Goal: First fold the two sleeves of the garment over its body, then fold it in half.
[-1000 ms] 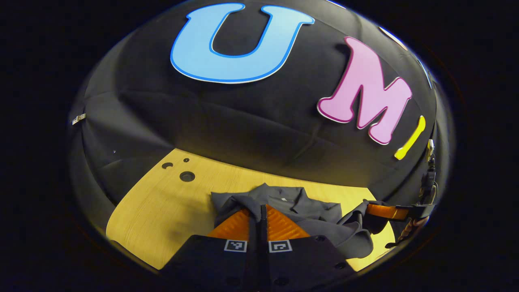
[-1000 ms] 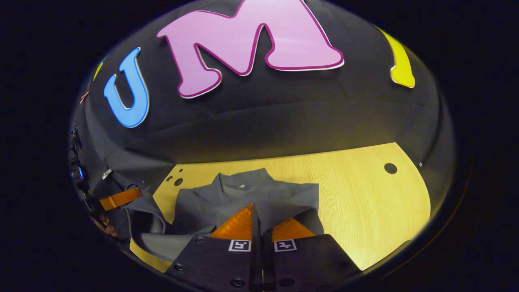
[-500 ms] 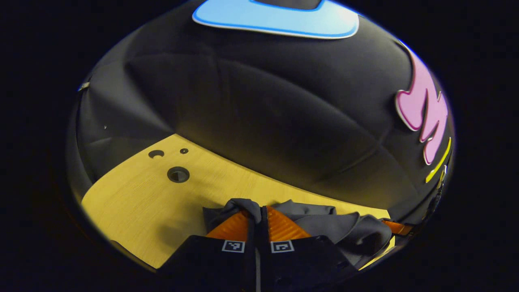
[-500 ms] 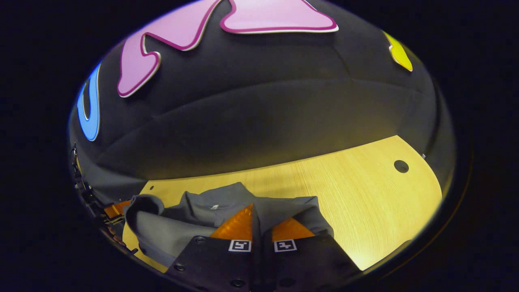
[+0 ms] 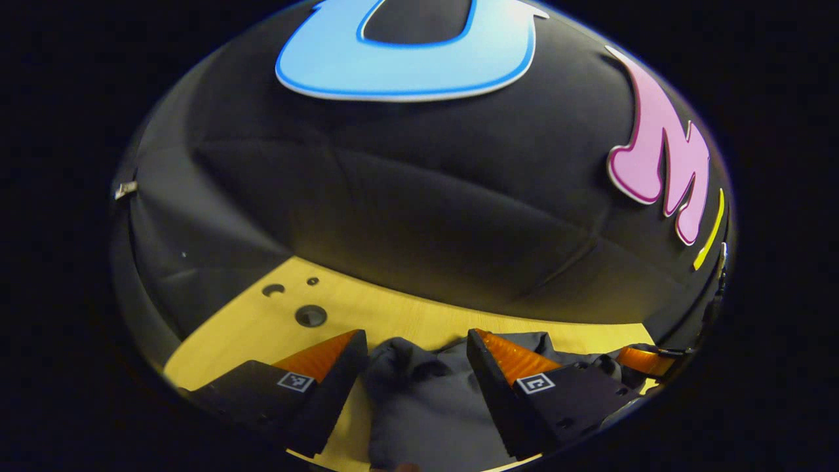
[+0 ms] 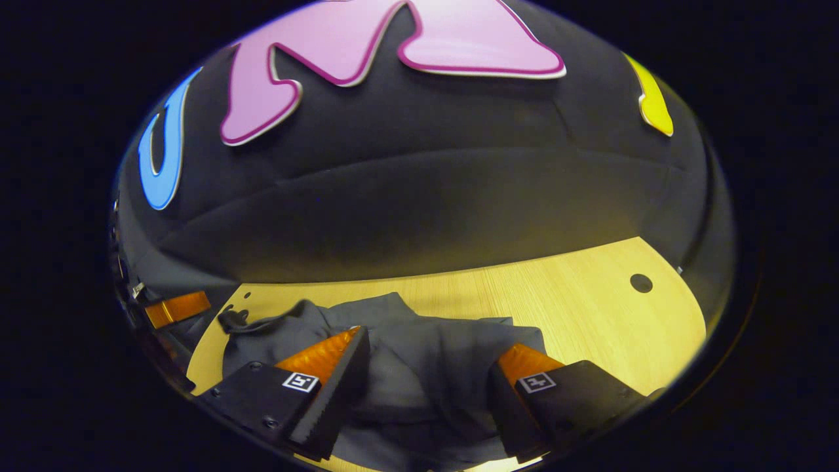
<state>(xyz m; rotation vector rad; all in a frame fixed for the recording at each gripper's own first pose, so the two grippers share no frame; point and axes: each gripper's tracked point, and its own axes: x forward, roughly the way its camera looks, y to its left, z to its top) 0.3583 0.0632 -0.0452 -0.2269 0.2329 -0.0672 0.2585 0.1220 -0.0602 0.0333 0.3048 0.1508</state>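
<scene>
- In the left gripper view, the left tongs stand spread wide at the bottom of the frame, clamping nothing; the grey garment lies bunched in the gap between them.
- The garment rests on a pale wooden table (grain running across it), which fills the lower left of that frame and narrows to a strip toward the lower right.
- Three dark round holes sit in the table at the left centre, one larger and two smaller, well apart from the cloth.
- Behind the table, the booth's black cloth wall rises in soft folds across the middle and top of the frame.
- At the far lower right of the left gripper view, a finger of the other tongs shows beside the garment's edge.
- In the right gripper view, the right tongs are likewise spread apart at the bottom, empty, with the garment lying rumpled between and beyond them at lower centre.
- The table stretches bare to the right of the garment, with a single dark hole near its right edge.
- The black wall closes the scene behind.
</scene>
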